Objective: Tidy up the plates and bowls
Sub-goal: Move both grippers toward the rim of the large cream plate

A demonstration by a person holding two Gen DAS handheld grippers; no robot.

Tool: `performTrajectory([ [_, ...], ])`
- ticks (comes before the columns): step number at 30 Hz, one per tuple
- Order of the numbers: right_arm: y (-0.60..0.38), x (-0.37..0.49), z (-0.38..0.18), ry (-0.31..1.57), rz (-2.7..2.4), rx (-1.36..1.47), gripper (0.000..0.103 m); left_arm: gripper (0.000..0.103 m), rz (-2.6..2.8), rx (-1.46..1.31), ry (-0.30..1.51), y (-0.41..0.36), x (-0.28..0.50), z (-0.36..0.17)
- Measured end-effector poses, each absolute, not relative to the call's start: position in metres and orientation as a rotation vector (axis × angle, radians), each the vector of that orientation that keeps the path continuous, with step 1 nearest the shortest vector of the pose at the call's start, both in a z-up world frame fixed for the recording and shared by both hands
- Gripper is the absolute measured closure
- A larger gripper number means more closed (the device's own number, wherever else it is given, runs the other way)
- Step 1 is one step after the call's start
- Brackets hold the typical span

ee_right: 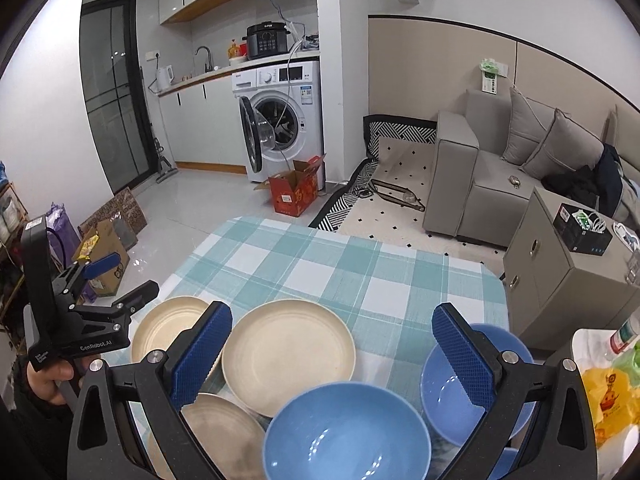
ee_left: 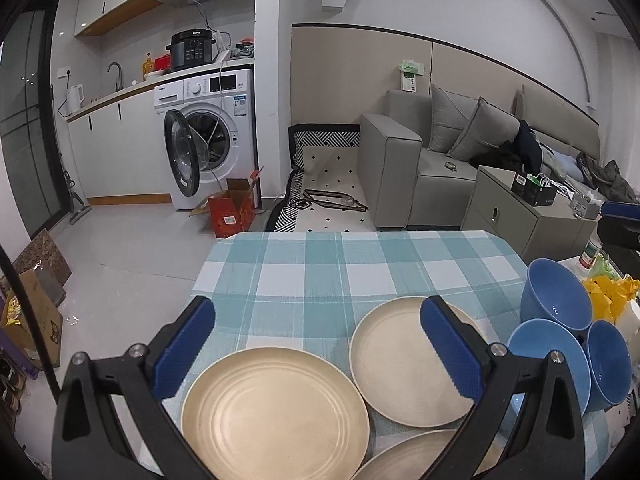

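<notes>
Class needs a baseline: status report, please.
Left tongs and right tongs open, empty. Three cream plates and three blue bowls unstacked on checked cloth. Nothing blocking.

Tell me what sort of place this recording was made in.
Likely a small studio flat: a kitchen counter with a washing machine under it, a grey sofa in the same room, and a table with a checked cloth holding plates and bowls.

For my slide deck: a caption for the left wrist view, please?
Open left gripper hovers over three cream plates beside three blue bowls on a checked tablecloth.

three plates (ee_right: 288, 354) lie left of three bowls (ee_right: 344, 436).
</notes>
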State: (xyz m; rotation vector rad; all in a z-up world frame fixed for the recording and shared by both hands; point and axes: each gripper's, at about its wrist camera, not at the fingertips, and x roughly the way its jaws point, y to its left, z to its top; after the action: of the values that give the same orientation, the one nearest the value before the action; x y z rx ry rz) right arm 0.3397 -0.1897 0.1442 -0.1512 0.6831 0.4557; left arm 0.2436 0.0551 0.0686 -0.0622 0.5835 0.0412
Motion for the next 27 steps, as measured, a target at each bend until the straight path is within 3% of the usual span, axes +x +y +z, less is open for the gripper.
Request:
performTrajectory([
  [27, -0.158, 0.449, 0.006, 1.093, 0.411, -0.2, 0.008, 0.001, -0.085, 0.057, 0.866, 0.012, 0.339, -0.018],
])
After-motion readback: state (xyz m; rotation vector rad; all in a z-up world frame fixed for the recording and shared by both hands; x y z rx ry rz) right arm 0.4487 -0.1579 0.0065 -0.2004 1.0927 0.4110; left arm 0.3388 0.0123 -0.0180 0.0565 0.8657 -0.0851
